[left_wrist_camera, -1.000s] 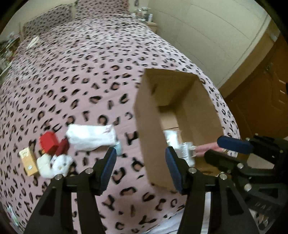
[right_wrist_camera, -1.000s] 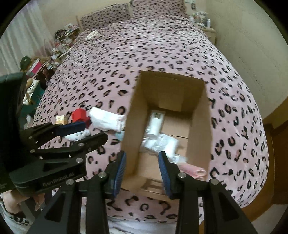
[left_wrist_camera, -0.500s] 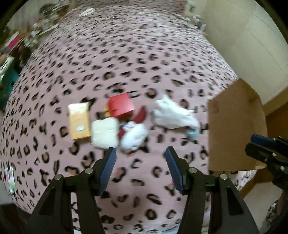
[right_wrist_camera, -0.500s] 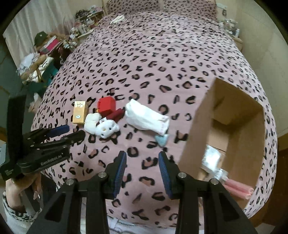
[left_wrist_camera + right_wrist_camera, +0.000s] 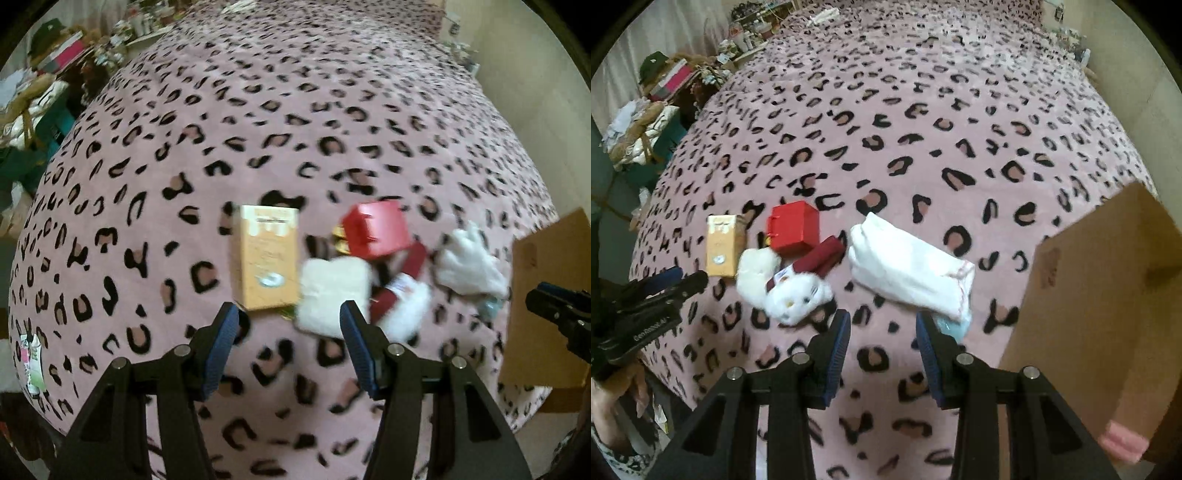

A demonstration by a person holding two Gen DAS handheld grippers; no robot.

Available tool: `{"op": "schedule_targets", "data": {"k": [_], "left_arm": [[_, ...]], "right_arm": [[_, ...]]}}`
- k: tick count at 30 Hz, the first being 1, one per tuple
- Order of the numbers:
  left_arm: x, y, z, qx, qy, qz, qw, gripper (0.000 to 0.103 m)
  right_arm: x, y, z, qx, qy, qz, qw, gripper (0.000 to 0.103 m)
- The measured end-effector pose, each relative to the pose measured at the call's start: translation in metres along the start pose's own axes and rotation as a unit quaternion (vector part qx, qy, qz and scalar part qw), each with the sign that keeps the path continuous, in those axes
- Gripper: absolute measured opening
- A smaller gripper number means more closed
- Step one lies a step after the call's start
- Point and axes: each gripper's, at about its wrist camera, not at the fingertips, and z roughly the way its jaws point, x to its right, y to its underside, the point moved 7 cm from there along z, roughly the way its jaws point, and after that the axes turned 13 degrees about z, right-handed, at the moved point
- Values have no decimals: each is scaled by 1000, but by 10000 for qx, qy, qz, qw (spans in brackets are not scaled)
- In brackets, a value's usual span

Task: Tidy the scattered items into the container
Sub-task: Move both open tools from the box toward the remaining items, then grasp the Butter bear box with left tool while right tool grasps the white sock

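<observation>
Left tongs (image 5: 288, 328) apart, empty, above orange carton (image 5: 266, 258) | right tongs (image 5: 882, 332) apart, empty, near white cloth (image 5: 908, 269) | cardboard box (image 5: 1108, 295) at bed's (image 5: 923, 110) near right corner | red box (image 5: 792, 229), plush toy (image 5: 798, 295) left to pack.

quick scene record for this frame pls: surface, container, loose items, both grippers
surface: bed with pink leopard-print cover
container: cardboard box, at the right of the items
loose items: orange carton; red box; white plush toy; folded white cloth; small light-blue item at the cloth's near edge
left gripper: open, nothing between its fingers, near the orange carton
right gripper: open, holds nothing, near the cloth
</observation>
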Motion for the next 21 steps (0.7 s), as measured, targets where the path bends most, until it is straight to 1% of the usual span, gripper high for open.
{"op": "schedule_targets", "data": {"k": [4,7,11,15,16,17,21], "left_arm": [[-18,-4,27,-145,4,-160,9998,58],[-23,-7,45,-184,164,-241,9994,58],[-22,-13,63,-214,316,-227,9990,58],[-22,-20,78,-279,223,-194,9992,58],[-24,-21,82,-295,225,-212,9991,58],[-26,-22,86,-318,233,-250,9989,58],[-31,-23,102,-394,234,-345,9984,58]], "right_arm": [[0,-10,29,-163,78,83,9998,37],[1,-15,49,-264,141,132,9995,37],[2,-19,66,-355,196,156,9991,37],[4,-24,82,-418,323,169,9985,38],[4,-25,86,-435,350,170,9983,39],[4,-25,90,-452,376,172,9981,42],[5,-26,105,-539,493,183,9972,43]]}}
